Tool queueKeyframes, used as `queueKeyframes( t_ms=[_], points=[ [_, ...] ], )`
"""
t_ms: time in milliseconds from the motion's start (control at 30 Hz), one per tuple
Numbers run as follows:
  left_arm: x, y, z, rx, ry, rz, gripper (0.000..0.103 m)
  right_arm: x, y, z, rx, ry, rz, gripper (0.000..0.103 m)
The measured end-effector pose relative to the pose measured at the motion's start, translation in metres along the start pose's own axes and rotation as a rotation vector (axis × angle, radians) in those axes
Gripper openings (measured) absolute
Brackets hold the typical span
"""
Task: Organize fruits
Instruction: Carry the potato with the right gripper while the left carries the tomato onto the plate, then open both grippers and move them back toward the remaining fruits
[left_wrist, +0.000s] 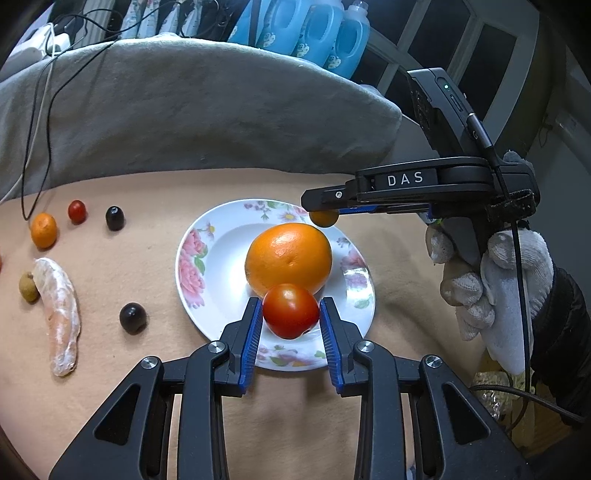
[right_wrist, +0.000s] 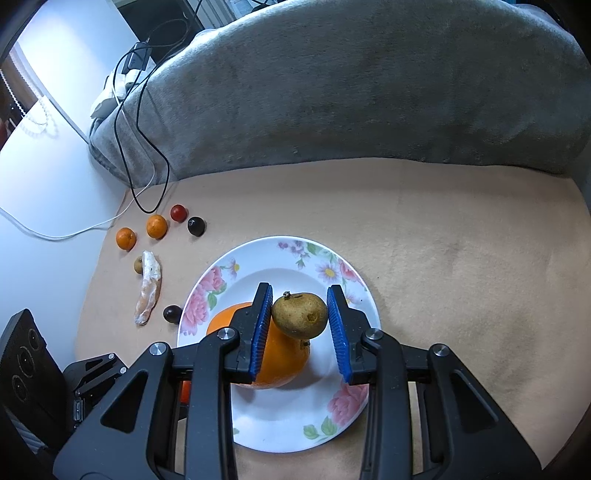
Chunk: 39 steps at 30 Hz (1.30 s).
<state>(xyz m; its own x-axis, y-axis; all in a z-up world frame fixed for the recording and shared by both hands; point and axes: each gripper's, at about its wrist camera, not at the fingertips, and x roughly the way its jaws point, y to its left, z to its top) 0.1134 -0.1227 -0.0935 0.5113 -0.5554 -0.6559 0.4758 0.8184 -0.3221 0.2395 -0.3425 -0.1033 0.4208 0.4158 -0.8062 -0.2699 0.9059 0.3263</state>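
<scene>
Placement stage: left gripper (left_wrist: 291, 314) is clamped on a round red tomato (left_wrist: 291, 311) just above the floral white plate (left_wrist: 192, 258), touching the large orange (left_wrist: 289, 256). Right gripper (right_wrist: 300, 317) grips a brown-green fruit (right_wrist: 300, 315) directly over that plate.

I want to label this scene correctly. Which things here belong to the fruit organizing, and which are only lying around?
Job: plate, big orange, tomato in left gripper, brown fruit in right gripper, small fruits on cloth.
Lying about: cables, detergent bottles, grey blanket.
</scene>
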Motion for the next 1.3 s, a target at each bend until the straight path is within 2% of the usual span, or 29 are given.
queueKeyframes(
  t_ms=[33, 100, 167, 200, 233, 333, 400, 433, 633, 1000, 1300],
  points=[
    [0.0, 0.0, 0.0, 0.0, 0.0, 0.0, 0.033, 0.0, 0.0, 0.0, -0.002, 0.0, -0.003, 0.032],
    [-0.001, 0.0, 0.001, -0.001, -0.006, -0.003, 0.045, -0.001, 0.001, 0.0, -0.005, 0.0, -0.006, 0.035],
    [-0.002, 0.0, 0.002, -0.001, -0.01, -0.002, 0.049, -0.002, 0.002, 0.0, -0.004, -0.005, -0.007, 0.05],
    [-0.003, 0.0, 0.003, -0.003, -0.012, 0.001, 0.053, -0.003, 0.002, 0.0, -0.004, -0.013, -0.007, 0.063],
    [-0.003, 0.0, 0.003, -0.004, -0.013, 0.004, 0.055, -0.005, 0.002, 0.0, -0.005, -0.023, -0.01, 0.069],
    [-0.004, 0.001, 0.003, -0.002, -0.017, 0.007, 0.059, -0.009, 0.003, 0.001, -0.008, -0.041, -0.011, 0.07],
    [-0.005, 0.001, 0.003, 0.001, -0.018, 0.013, 0.07, -0.01, 0.004, 0.002, -0.005, -0.046, -0.013, 0.074],
    [-0.005, 0.001, 0.003, 0.004, -0.019, 0.021, 0.07, -0.011, 0.004, 0.002, -0.004, -0.05, -0.013, 0.079],
    [-0.01, 0.008, 0.003, -0.011, -0.026, 0.055, 0.07, -0.012, 0.011, 0.004, -0.022, -0.073, -0.033, 0.091],
    [-0.043, 0.045, 0.006, -0.043, -0.076, 0.149, 0.07, -0.011, 0.032, 0.009, -0.076, -0.086, -0.03, 0.091],
    [-0.078, 0.089, 0.004, -0.092, -0.119, 0.268, 0.07, -0.005, 0.054, 0.013, -0.117, -0.091, -0.005, 0.091]
  ],
)
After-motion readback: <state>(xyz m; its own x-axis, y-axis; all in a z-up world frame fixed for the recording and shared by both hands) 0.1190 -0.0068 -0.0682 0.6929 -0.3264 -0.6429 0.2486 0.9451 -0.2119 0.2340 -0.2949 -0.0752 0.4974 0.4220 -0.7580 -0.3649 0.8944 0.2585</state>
